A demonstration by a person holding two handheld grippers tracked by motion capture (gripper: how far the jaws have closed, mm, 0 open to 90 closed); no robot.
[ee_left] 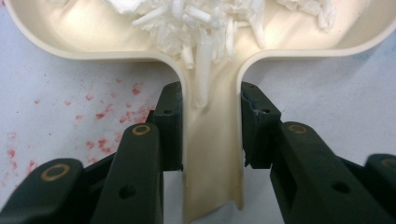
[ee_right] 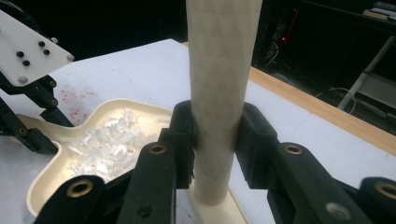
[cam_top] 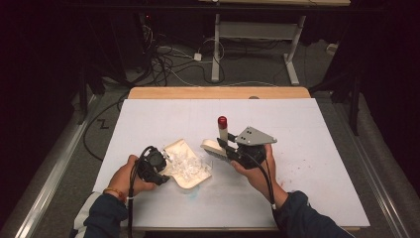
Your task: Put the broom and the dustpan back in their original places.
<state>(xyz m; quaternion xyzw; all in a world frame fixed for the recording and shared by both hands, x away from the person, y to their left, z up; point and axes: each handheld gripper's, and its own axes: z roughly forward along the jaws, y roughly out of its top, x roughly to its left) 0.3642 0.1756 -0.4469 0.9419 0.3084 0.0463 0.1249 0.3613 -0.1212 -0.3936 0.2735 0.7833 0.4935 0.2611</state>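
Left tongs clamped on the handle of the cream dustpan, full of white scraps, near-centre on the desk. Right tongs clamped round the brush handle, just right of the dustpan.

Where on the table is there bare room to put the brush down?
Bare: the far half of the table and its right side beyond the right gripper. Crowded: the middle, where the dustpan in the left gripper sits beside the brush.
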